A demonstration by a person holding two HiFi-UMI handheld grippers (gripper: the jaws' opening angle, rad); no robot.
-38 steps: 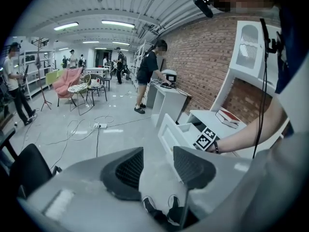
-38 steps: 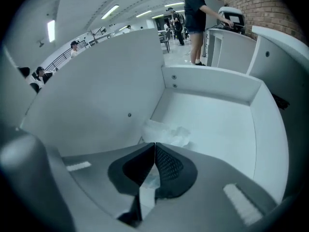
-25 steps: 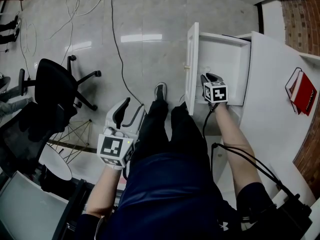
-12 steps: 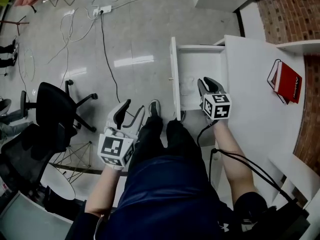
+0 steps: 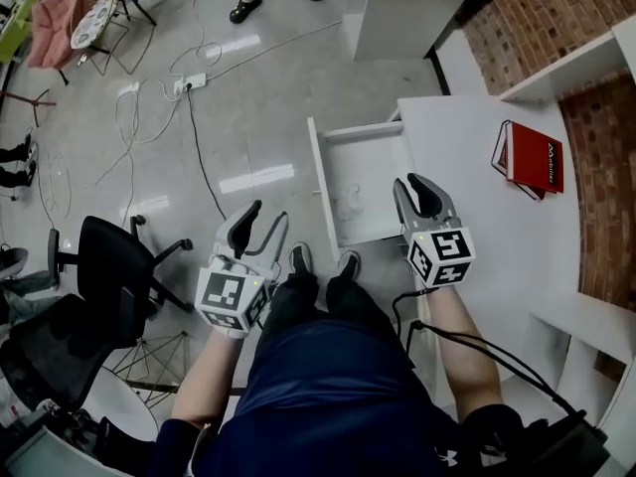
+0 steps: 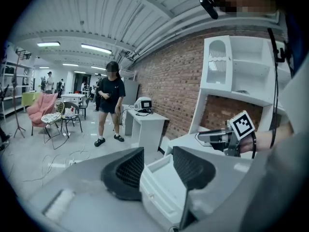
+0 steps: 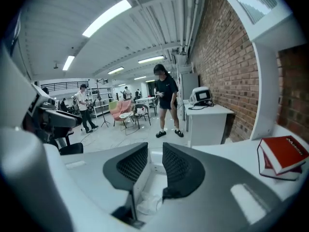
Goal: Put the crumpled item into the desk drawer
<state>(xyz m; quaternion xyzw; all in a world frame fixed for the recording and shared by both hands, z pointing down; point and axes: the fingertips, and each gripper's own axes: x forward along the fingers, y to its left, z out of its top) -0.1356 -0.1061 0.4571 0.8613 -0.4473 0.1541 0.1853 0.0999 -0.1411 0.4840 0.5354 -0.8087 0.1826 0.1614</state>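
Observation:
The white desk drawer stands pulled out, and the pale crumpled item lies on its floor near the front. My right gripper hovers over the desk's edge beside the drawer's right side. Its jaws are opening and nothing is between them. In the right gripper view the crumpled item lies low in the drawer, beneath my right gripper. My left gripper is open over the floor left of the drawer, holding nothing. In the left gripper view it looks toward the drawer.
A red book lies on the white desk by the brick wall. A black office chair stands at the left, with cables and a power strip on the floor. A person stands near another white desk.
My right gripper has drawn back from over the drawer to its near right side. The crumpled item now shows lying in the drawer. The left gripper has hardly moved.

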